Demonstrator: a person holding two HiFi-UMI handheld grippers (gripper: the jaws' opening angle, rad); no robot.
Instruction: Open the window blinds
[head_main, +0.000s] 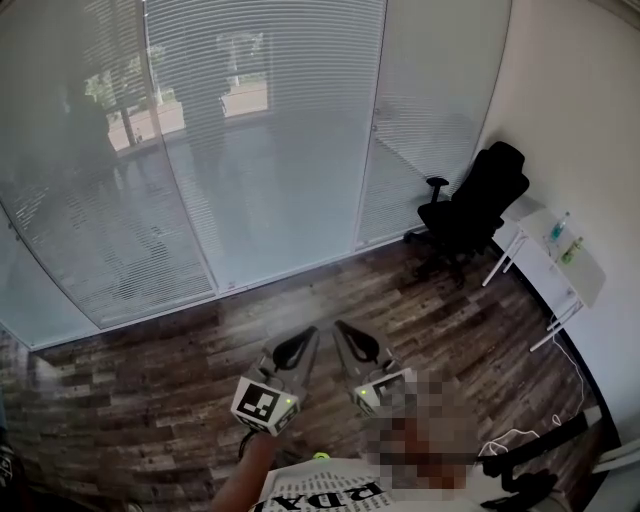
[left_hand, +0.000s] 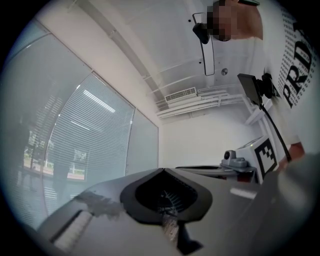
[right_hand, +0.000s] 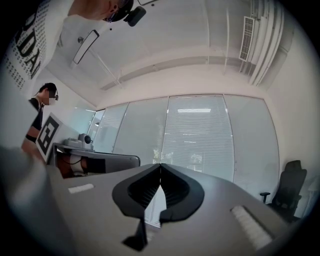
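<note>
The window blinds (head_main: 270, 130) hang lowered with their slats shut over the glass panels across the far wall. Some outdoor light shows through them. They also show in the left gripper view, blinds (left_hand: 85, 145), and straight ahead in the right gripper view, blinds (right_hand: 197, 135). My left gripper (head_main: 314, 331) and right gripper (head_main: 337, 324) are side by side over the wooden floor, well short of the blinds and pointing toward them. The left gripper (left_hand: 161, 170) has its jaws together and holds nothing. The right gripper (right_hand: 160, 165) is also shut and empty.
A black office chair (head_main: 475, 205) stands near the right end of the glass wall. Beside it a white table (head_main: 575, 285) against the right wall carries two bottles (head_main: 562, 238). A white cable (head_main: 520, 435) lies on the wood floor (head_main: 150, 380) at the lower right.
</note>
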